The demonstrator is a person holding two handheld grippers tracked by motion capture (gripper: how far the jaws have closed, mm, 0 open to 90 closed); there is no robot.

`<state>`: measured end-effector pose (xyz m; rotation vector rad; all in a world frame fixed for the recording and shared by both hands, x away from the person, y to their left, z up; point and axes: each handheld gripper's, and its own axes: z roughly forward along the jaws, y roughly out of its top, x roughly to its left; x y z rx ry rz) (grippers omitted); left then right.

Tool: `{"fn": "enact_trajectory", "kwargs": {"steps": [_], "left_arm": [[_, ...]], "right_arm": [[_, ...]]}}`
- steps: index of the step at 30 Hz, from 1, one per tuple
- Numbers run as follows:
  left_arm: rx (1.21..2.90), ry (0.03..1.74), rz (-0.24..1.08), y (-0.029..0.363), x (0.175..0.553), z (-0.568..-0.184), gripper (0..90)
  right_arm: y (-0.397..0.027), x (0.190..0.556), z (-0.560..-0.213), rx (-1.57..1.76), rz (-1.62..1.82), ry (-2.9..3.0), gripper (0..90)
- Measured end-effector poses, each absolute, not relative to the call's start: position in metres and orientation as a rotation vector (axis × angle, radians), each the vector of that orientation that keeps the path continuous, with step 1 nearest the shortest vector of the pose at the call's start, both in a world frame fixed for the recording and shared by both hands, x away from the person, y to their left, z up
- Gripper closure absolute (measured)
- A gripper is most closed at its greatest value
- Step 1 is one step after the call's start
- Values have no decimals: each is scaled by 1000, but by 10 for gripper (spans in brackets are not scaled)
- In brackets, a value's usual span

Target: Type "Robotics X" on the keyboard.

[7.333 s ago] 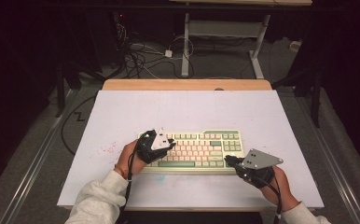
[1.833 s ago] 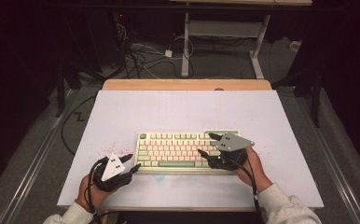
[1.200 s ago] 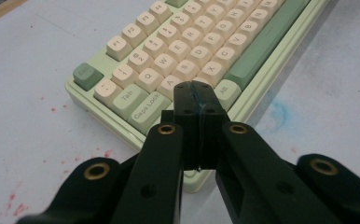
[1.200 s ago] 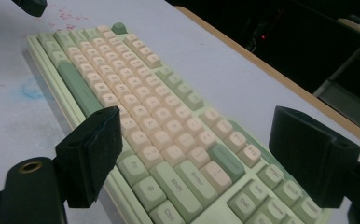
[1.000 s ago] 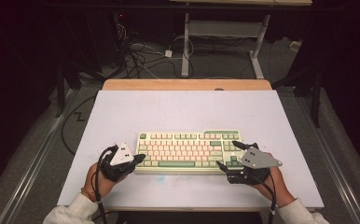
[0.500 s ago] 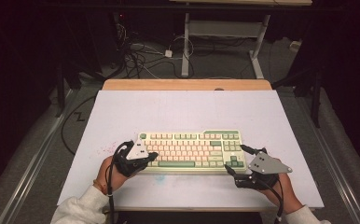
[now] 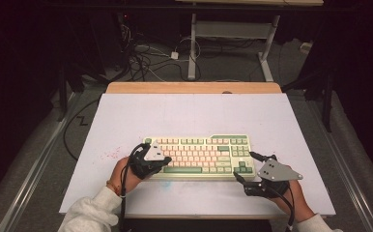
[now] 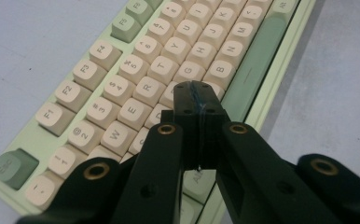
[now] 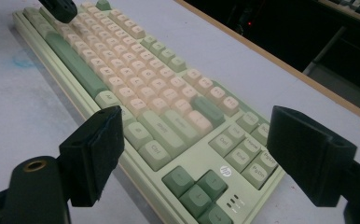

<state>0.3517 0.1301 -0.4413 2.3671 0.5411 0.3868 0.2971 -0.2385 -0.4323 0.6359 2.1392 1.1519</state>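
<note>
- The left gripper point(image 8: 199, 100) has its jaws pressed together with nothing between them, its tip poised over the letter keys at the keyboard's left half.
- The right gripper point(image 9: 194, 154) stands wide open and empty at the keyboard's right end.
- The keyboard point(image 7: 199, 155) lies flat on the white table point(image 7: 194, 113), near its front edge: pale green case, cream letter keys, darker green space bar, modifiers and arrow keys.

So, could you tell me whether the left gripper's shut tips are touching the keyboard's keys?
Cannot tell: in the left gripper view the left gripper covers keys of the keyboard, hiding any gap.
</note>
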Motion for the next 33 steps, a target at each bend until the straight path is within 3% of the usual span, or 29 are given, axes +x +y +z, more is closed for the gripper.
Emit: {"fn": "enact_trajectory", "kwargs": {"steps": [21,33], "left_arm": [[2432,538,399,118,358,-451,877],[2383,539,454,126,353,-442,875]], "right_arm": [[-238,297,-433,620,1159,2164,204],[-239,297,-431,614,1160,2153,204]]}}
